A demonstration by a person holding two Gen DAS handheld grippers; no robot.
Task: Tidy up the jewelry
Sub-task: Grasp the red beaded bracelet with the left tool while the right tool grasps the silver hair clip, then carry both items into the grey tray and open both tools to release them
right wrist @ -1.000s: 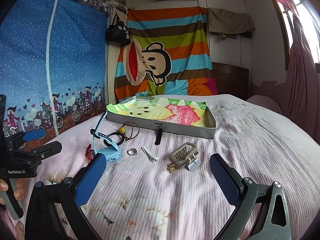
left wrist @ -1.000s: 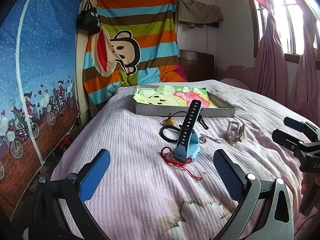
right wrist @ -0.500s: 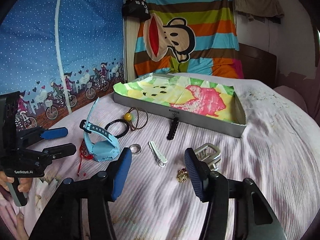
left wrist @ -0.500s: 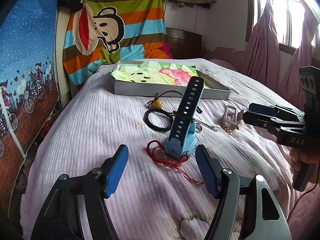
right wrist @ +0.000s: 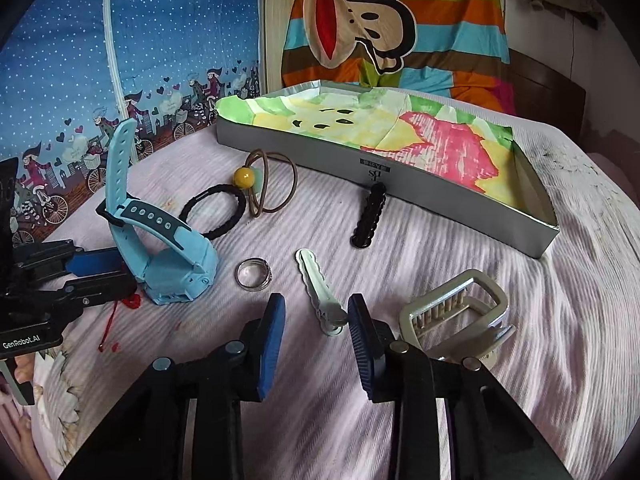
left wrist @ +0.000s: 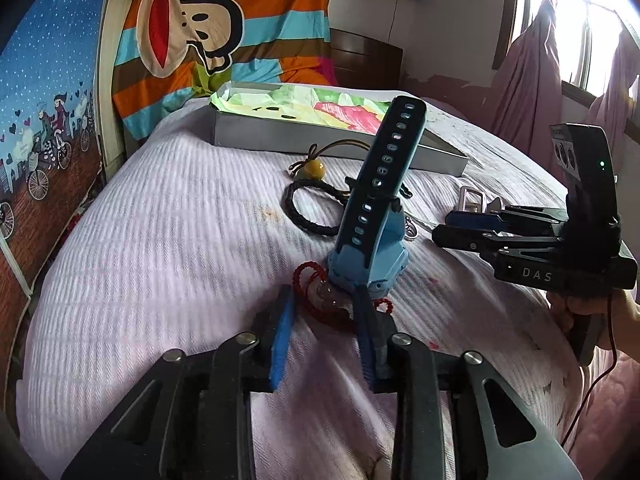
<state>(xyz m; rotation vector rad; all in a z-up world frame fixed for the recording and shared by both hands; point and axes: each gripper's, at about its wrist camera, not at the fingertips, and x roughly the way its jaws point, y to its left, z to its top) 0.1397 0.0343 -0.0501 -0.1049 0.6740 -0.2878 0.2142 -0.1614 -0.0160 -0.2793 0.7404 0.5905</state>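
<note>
While both my jaws have just been closing, nothing is gripped yet. My left gripper (left wrist: 324, 316) stands narrow around a red beaded bracelet (left wrist: 320, 300), whose glassy charm lies between the blue ribbed pads without clear contact. My right gripper (right wrist: 316, 320) is likewise narrow, with the tail of a pale scalloped metal hair clip (right wrist: 320, 292) lying between its pads, apparently untouched.

All of it rests on a bed (right wrist: 560, 320) with a ribbed lilac cover. I count one light blue rubber watch (right wrist: 160, 248), its perforated strap standing up; one silver ring (right wrist: 253, 274), a smooth band; one black braided hair tie (right wrist: 213, 211); one brown elastic loop with a round yellow bead (right wrist: 245, 177); one black wavy clip (right wrist: 368, 216), one pale clip, and one beige claw clip (right wrist: 456, 316) with comb teeth, squared in outline. They lie across the middle of the bed. Toward the head of the bed sits one shallow grey cardboard box (right wrist: 400, 184), lined with crinkled paper painted green, yellow and pink.

From my right camera the bracelet is mostly hidden behind the left gripper, only a red tassel showing. From my left camera the watch covers much of the ring and the clips, and the right gripper hides most of the claw clip. Whether a small gold trinket lies near the claw clip I cannot make out.
</note>
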